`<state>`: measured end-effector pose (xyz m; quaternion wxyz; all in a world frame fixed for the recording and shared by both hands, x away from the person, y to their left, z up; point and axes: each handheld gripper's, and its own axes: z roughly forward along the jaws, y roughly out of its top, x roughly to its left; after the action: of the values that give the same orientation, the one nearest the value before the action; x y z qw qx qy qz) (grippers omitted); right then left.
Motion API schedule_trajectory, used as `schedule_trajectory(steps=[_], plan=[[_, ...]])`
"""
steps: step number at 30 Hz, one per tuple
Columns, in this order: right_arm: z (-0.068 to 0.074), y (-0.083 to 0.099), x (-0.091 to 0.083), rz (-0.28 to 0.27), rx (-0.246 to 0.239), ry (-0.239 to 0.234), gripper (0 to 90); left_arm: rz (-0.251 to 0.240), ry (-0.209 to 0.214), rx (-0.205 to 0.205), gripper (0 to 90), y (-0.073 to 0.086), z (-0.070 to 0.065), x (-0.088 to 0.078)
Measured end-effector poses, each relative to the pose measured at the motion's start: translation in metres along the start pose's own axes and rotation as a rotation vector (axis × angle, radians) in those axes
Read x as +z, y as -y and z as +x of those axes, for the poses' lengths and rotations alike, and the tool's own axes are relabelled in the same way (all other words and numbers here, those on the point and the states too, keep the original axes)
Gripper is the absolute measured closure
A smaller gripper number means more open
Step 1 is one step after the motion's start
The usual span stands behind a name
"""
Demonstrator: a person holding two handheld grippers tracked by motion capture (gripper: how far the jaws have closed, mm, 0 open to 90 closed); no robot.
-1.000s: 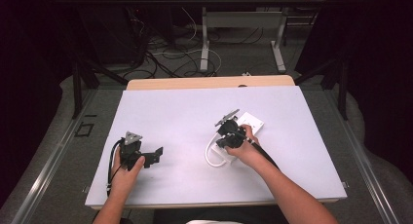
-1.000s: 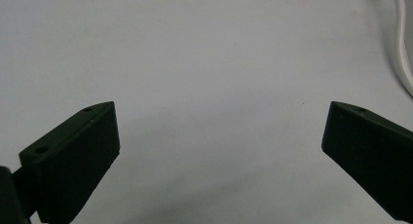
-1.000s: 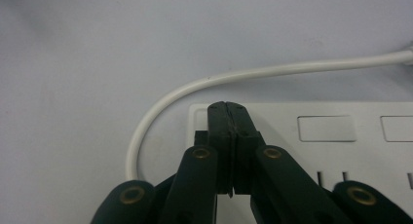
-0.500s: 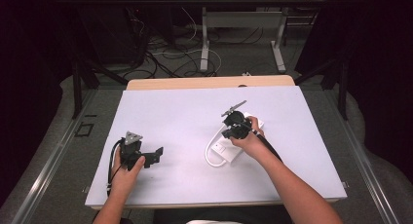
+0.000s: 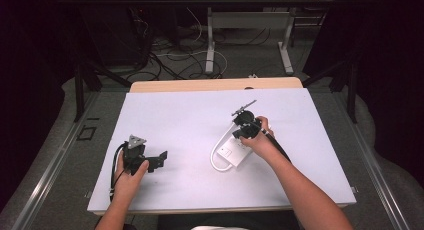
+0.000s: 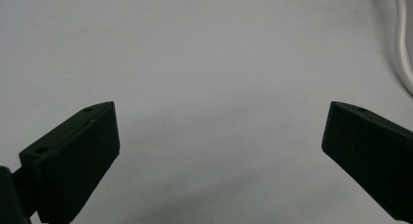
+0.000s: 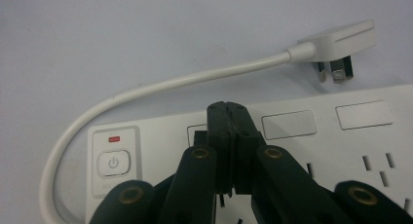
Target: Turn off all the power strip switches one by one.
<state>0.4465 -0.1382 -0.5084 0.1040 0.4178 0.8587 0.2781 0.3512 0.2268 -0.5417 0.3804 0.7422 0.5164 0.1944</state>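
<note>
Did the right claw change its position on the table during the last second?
Yes. The right claw has shifted slightly toward the table's far right side, while the white power strip stayed put.

High view: fixed above the person's edge of the bench [image 5: 165, 115], facing forward and down, far enough back to take in the whole white top plus the floor and cables behind it. Left claw view rides the left claw [image 6: 219, 156], very near and low over bare bench, its two jaws wide apart at the bottom corners, a bit of white cord [image 6: 404, 58] at its top right. Right claw view rides the right claw [image 7: 229, 117], close above the power strip [image 7: 341, 136], jaws together; it shares strip and cord with the high view.
</note>
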Motion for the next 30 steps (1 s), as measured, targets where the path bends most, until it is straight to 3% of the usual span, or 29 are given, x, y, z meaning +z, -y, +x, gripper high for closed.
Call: schedule_trajectory(steps=[6, 7, 15, 17, 22, 27, 30], plan=[[-0.002, -0.001, 0.003, 0.007, 0.034, 0.005, 88.9, 0.0, 0.0, 0.0, 0.4, 0.0, 0.0, 0.0], [-0.004, 0.0, 0.004, 0.001, 0.012, 0.001, 88.6, 0.0, -0.001, 0.0, 0.4, 0.0, 0.0, 0.0], [-0.003, -0.001, 0.006, 0.016, 0.03, 0.003, 88.3, 0.0, -0.001, 0.001, 0.4, 0.0, 0.0, 0.0], [-0.004, 0.0, 0.007, 0.032, 0.006, 0.014, 88.0, -0.001, -0.002, 0.001, 0.4, 0.0, 0.0, 0.0], [-0.005, 0.0, 0.009, 0.004, 0.017, -0.01, 88.5, 0.005, 0.0, 0.006, 0.4, 0.0, 0.001, -0.001], [-0.005, -0.001, 0.009, 0.008, 0.037, -0.004, 90.0, 0.006, 0.0, 0.006, 0.4, 0.0, 0.001, -0.001], [-0.005, 0.0, 0.01, 0.006, 0.022, -0.004, 90.0, 0.005, -0.002, 0.002, 0.4, 0.0, 0.0, -0.001]])
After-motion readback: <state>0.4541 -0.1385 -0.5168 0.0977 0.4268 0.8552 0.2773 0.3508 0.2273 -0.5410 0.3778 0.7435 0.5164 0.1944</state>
